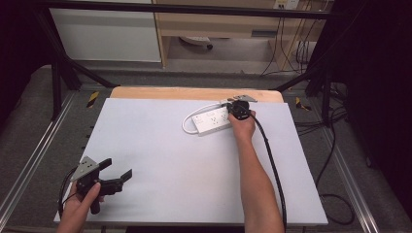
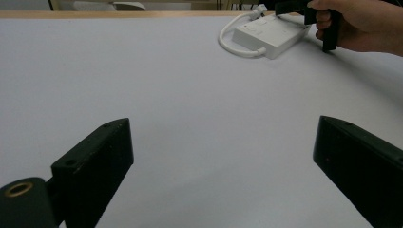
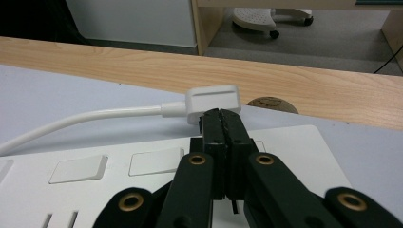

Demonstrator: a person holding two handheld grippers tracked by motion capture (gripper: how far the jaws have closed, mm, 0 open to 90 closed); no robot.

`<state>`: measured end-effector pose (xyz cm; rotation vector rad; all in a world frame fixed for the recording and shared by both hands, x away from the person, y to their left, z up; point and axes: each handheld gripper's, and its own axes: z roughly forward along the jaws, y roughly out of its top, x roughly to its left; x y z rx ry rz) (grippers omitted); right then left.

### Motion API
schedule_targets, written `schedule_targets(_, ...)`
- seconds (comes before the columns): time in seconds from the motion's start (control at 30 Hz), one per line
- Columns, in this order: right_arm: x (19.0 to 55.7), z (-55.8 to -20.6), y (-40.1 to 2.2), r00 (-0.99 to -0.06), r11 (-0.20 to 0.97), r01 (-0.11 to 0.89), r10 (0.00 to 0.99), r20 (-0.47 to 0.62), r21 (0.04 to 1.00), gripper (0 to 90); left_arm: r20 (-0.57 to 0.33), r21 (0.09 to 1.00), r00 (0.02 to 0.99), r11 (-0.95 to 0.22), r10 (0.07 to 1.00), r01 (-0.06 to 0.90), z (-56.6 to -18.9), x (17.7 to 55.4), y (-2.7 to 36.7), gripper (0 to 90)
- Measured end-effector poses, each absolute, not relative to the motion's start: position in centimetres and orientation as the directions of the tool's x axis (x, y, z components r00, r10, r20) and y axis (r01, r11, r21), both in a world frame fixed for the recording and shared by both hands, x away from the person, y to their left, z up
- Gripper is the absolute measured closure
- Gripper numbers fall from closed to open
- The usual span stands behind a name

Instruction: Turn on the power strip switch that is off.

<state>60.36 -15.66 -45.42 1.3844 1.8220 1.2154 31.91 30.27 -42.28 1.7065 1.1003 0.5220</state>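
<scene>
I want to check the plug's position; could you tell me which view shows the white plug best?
The right gripper view: the white plug sits close up, just beyond the shut fingers. The left gripper view shows it small and far off; in the high view it cannot be made out.

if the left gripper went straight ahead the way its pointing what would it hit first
Probably nothing soon: the left gripper points across bare white table. The power strip and right hand sit off to the right, though depth is unclear.

A white power strip (image 1: 211,121) lies flat near the table's far right, its sockets facing up. Its white cable (image 1: 189,121) loops round its left end to a flat white plug (image 3: 213,102) at its far end.
</scene>
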Motion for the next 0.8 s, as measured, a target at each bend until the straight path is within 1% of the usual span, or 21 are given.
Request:
schedule_targets(0.2, 60.31, -45.43, -15.7, -0.322, 0.063, 0.454, 0.941, 0.098, 0.889, 90.0, -0.146, 0.902, 0.493, -0.089, 0.858, 0.422, -42.22, 31.81, 30.34, 6.1)
schedule_targets(0.33, 60.29, -45.56, -15.53, -0.338, 0.082, 0.456, 0.937, 0.087, 0.886, 90.0, -0.148, 0.901, 0.49, -0.087, 0.859, 0.425, -42.24, 31.85, 30.38, 6.1)
schedule_targets(0.8, 60.36, -45.49, -15.74, -0.333, 0.089, 0.456, 0.94, 0.077, 0.886, 90.0, -0.147, 0.901, 0.491, -0.088, 0.859, 0.424, -42.25, 31.85, 30.38, 6.1)
